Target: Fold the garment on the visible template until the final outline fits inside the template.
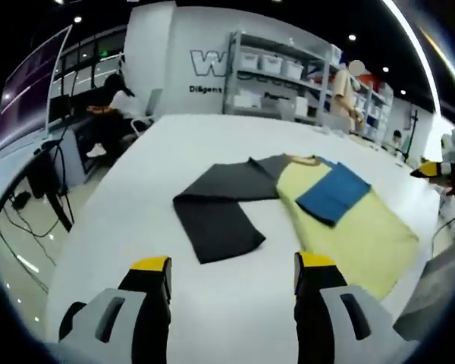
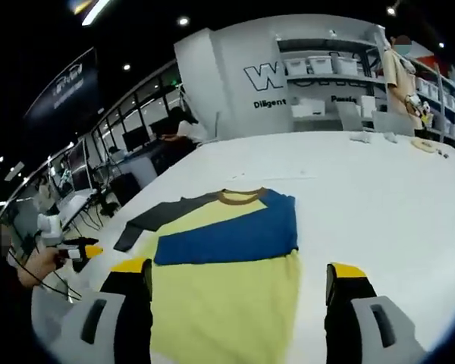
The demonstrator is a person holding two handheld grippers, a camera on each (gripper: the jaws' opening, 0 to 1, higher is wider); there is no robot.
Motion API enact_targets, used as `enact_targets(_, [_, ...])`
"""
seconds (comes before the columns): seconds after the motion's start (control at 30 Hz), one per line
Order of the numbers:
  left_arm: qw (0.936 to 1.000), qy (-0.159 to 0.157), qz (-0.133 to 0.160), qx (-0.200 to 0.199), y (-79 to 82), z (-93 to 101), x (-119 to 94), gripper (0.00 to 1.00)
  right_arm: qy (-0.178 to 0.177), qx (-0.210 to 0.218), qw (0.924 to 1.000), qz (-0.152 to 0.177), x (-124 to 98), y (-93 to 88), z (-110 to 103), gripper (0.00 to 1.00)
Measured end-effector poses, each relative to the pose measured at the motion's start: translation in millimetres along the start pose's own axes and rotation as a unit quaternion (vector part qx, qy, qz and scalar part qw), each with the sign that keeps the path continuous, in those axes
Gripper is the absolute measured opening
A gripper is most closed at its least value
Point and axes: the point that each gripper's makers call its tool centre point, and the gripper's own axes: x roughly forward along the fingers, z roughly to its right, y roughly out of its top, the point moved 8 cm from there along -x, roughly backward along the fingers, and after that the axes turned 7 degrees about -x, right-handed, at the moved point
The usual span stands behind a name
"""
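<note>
Both grippers, left (image 1: 231, 277) and right (image 2: 239, 280), hang open and empty over the desk (image 1: 136, 197). The shirt (image 2: 227, 265) lies flat mid-desk, blue sleeve (image 2: 227, 231) already folded across the chest. I'd pinch the spread grey sleeve (image 1: 216, 212) at its cuff and lay it flat across likewise

The left tongs (image 1: 233, 274) have two black jaws with yellow tips, each rising from a pale grey moulded housing with a dark slot. The right tongs (image 2: 239, 280) match: black jaws, yellow tips, grey slotted housings.

Matt soft cloth garment (image 2: 227, 265) on smooth white table (image 2: 379, 197); glossy yellow-tipped plastic claw (image 1: 231, 284).
</note>
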Motion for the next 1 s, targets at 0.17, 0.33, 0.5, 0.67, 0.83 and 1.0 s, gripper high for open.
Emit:
enact_targets(0.17, [0.9997,0.015,-0.001,-0.018,0.8,-8.1,12.0,0.49,-0.014,-0.006,0.9999,-0.001,-6.8,-4.4,1.4,0.90])
enact_targets(0.33, [0.9986,0.029,-0.008,-0.044,-2.1,-15.4,23.2,0.37,-0.029,0.002,0.9996,0.001,-11.2,-7.5,5.6,0.85])
enact_targets(0.5, [0.9967,0.041,-0.022,-0.067,-4.8,-20.4,32.3,0.31,-0.043,0.006,0.9991,0.000,-15.2,-11.6,9.1,0.81])
enact_targets(0.67, [0.9956,0.043,-0.031,-0.077,-11.9,-18.7,36.6,0.28,-0.054,0.006,0.9985,0.002,-18.8,-12.8,12.0,0.77])
enact_targets(0.83, [0.9962,0.045,-0.025,-0.071,-8.9,-18.1,42.0,0.20,-0.063,0.011,0.9979,0.002,-21.5,-16.3,12.7,0.75])
enact_targets(1.0, [0.9959,0.053,-0.041,-0.062,-15.0,-11.2,42.4,0.09,-0.076,0.008,0.9970,0.004,-25.7,-19.0,12.8,0.72])
